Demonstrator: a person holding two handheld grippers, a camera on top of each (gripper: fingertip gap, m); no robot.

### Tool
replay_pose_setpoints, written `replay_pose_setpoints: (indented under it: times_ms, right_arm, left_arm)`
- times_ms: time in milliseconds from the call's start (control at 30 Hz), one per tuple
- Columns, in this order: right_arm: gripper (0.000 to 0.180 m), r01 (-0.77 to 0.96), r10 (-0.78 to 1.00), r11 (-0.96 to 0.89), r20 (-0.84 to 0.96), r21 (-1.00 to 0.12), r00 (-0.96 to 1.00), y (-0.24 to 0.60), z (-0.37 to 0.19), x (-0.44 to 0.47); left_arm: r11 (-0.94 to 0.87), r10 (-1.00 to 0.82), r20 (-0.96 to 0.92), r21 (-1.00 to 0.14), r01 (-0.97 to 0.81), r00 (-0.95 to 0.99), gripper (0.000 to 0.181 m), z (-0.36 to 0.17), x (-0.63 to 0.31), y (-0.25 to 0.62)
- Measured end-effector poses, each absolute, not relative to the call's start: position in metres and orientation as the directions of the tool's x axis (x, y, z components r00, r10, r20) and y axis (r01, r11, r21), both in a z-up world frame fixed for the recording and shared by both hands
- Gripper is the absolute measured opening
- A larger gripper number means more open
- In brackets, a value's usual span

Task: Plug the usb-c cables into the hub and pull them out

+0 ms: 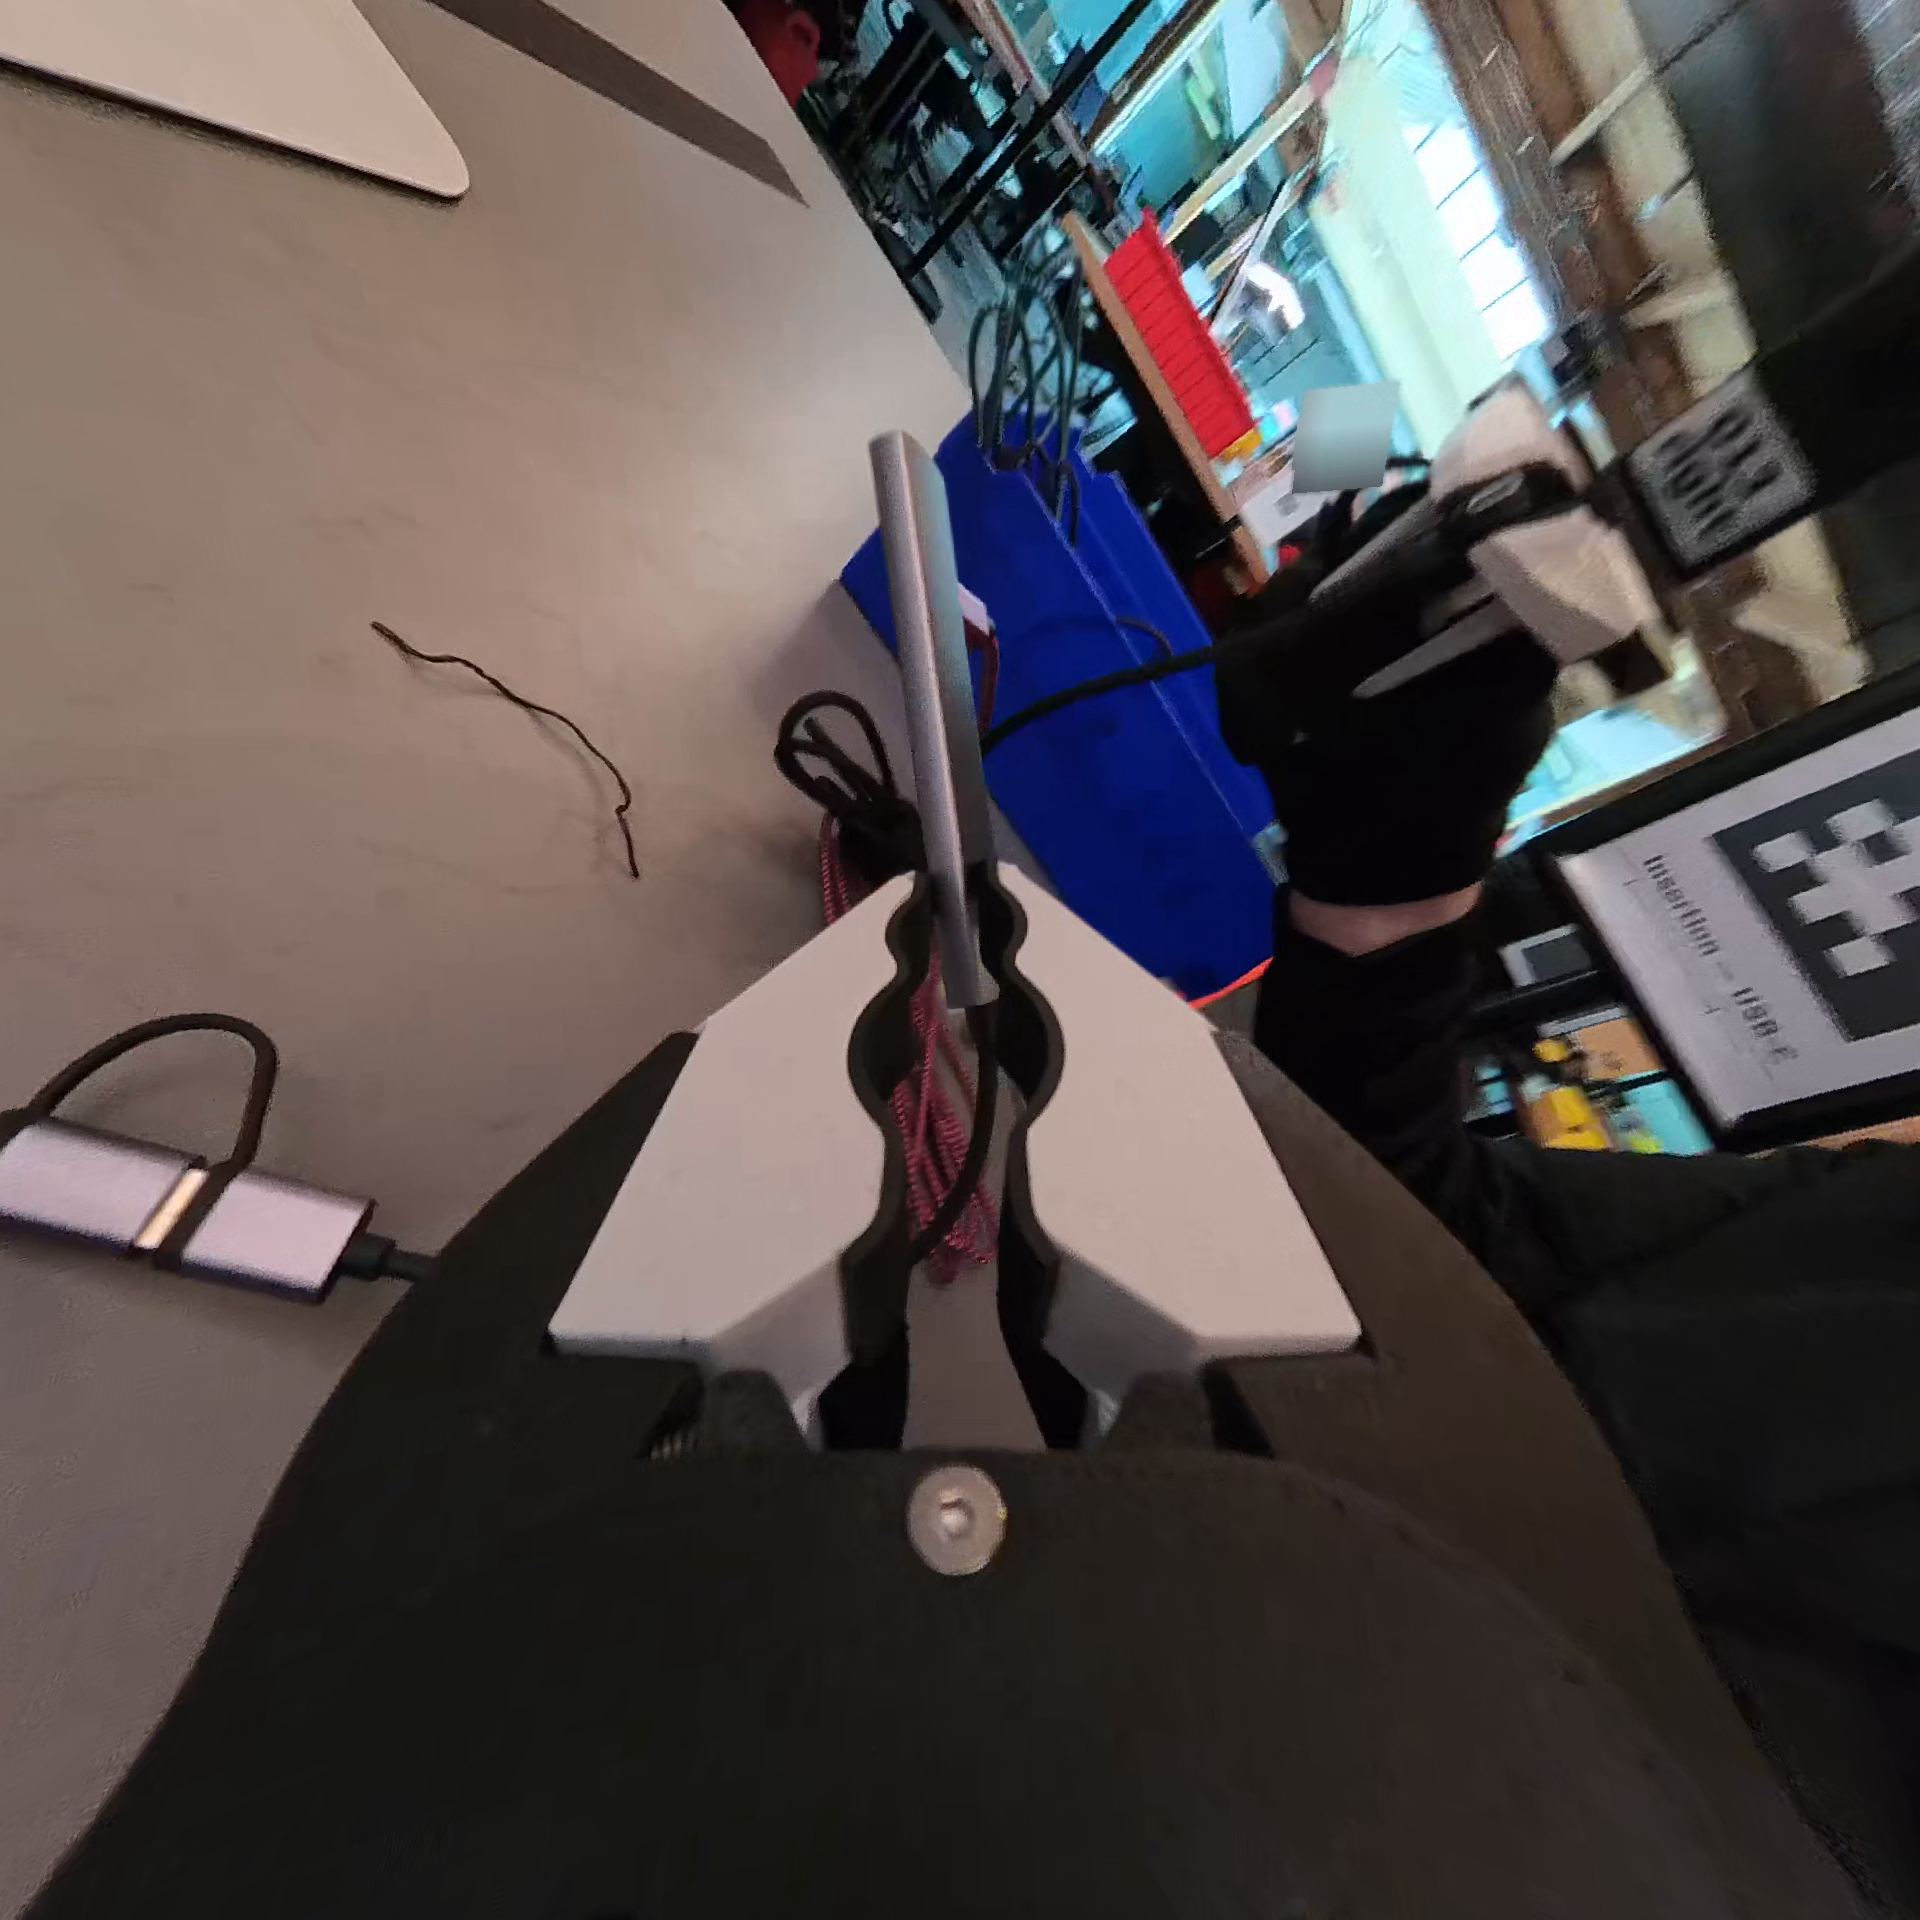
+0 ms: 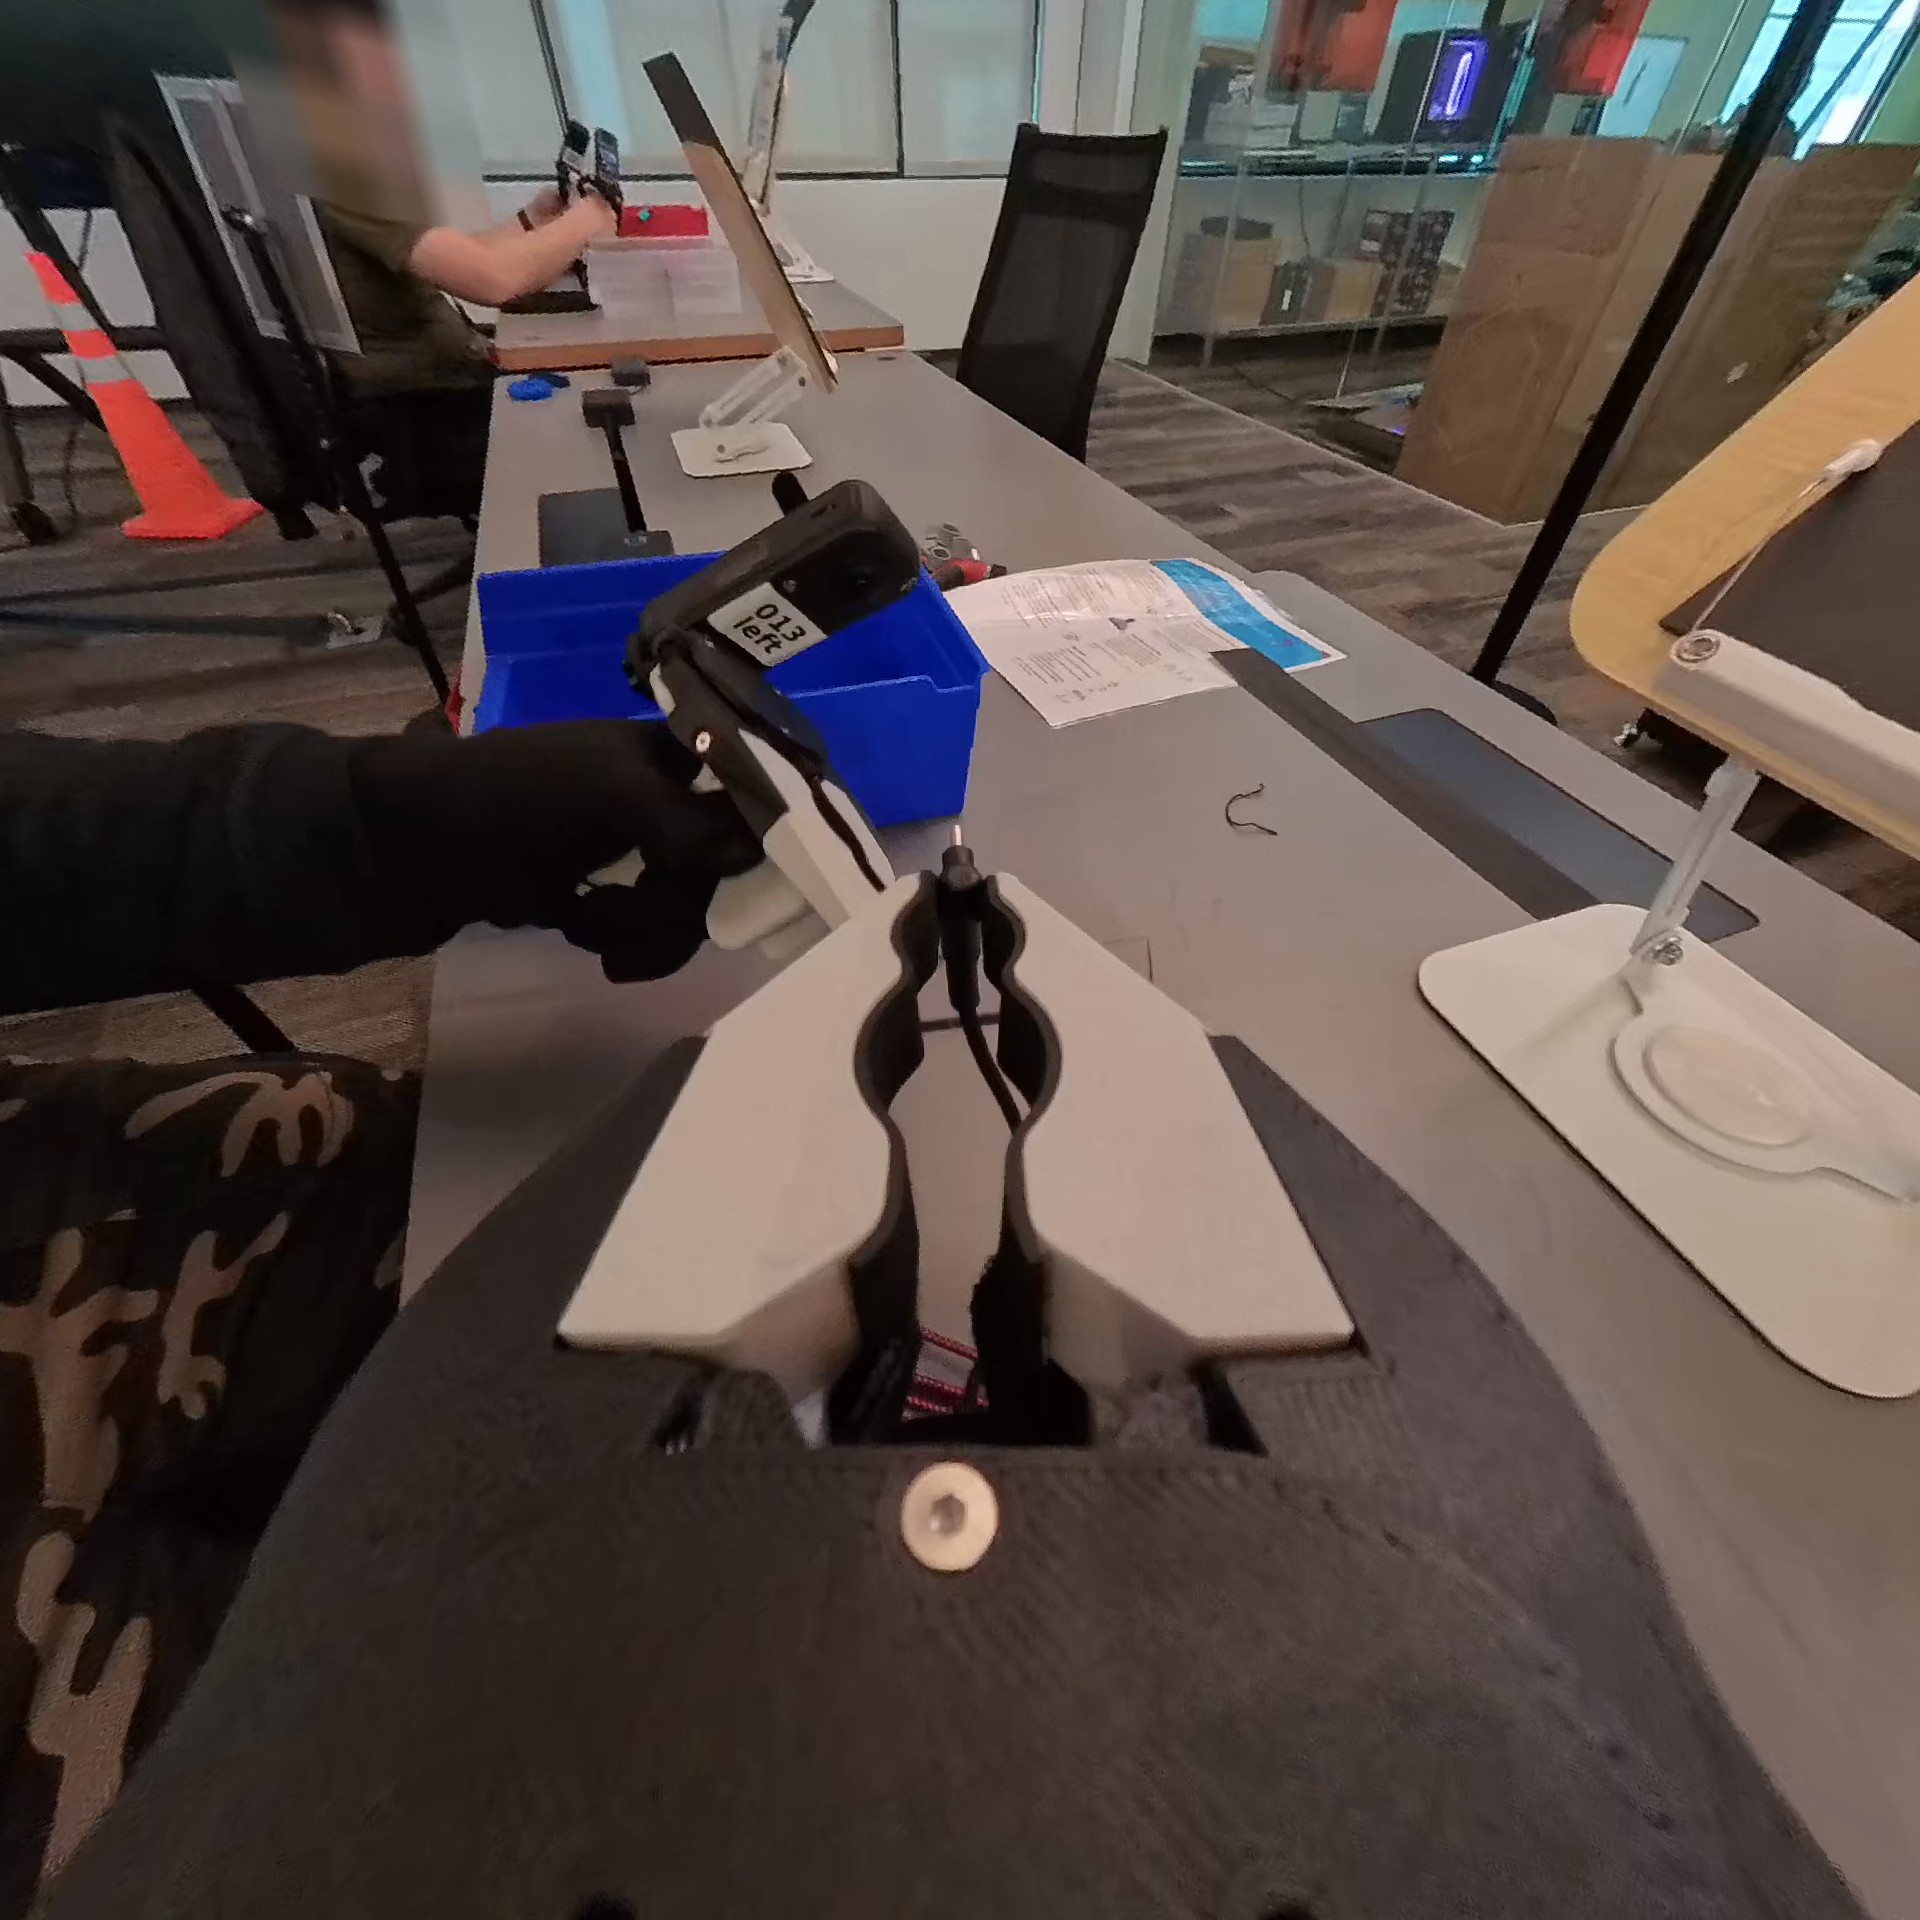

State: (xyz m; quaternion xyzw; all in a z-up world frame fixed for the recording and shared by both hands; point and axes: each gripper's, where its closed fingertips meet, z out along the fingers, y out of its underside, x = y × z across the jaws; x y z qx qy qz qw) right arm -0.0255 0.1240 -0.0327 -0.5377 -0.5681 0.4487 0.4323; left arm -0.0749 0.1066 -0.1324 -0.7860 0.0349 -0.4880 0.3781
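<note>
- While the left hand-held gripper (image 1: 951,914) pinches the grey hub (image 1: 928,717) at its lower end, the hub stands edge-on, above the bench (image 1: 312,520).
- Right hand-held gripper (image 2: 956,894) is clamped on a black USB-C cable (image 2: 961,935); metal plug tip pokes out past the fingertips, bare, not in the hub.
- Red braided cable (image 1: 940,1174) hangs under the left jaws.
- Second adapter (image 1: 177,1216) lies on the bench, lower left.
- Blue bin (image 2: 894,707) sits behind.
</note>
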Motion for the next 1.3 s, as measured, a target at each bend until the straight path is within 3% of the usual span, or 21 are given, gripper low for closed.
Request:
replay_pose_setpoints:
  times_ms: [133,300,667,800,833,1300]
  right_arm:
    - [0.005,0.244,0.999,0.009,-0.002,-0.97,-0.043,0.125,-0.039,-0.029]
    - [0.005,0.264,0.999,-0.026,-0.033,-0.964,-0.022,0.129,-0.047,-0.032]
    - [0.005,0.242,0.992,-0.088,-0.107,-0.966,-0.065,0.124,-0.051,-0.039]
    - [0.005,0.227,0.991,-0.096,-0.115,-0.969,-0.074,0.123,-0.048,-0.039]
    - [0.005,0.222,0.991,-0.094,-0.112,-0.97,-0.068,0.124,-0.047,-0.039]
    - [0.005,0.223,0.986,-0.058,-0.09,-0.973,-0.138,0.11,-0.033,-0.024]
  left_arm:
    - [-0.75,-0.462,0.66,-0.647,0.136,0.593,0.006,-0.157,-0.049,0.094]
    - [-0.781,-0.471,0.667,-0.62,0.079,0.577,0.006,-0.18,-0.02,0.086]
    - [-0.798,-0.512,0.771,-0.59,0.122,0.379,0.007,-0.18,0.023,0.089]
    - [-0.81,-0.5,0.796,-0.569,0.14,0.341,0.02,-0.177,0.04,0.099]
    - [-0.808,-0.509,0.794,-0.574,0.133,0.333,0.007,-0.176,0.043,0.099]
    - [-0.621,-0.662,0.618,-0.769,0.15,0.424,0.007,-0.134,0.008,0.101]
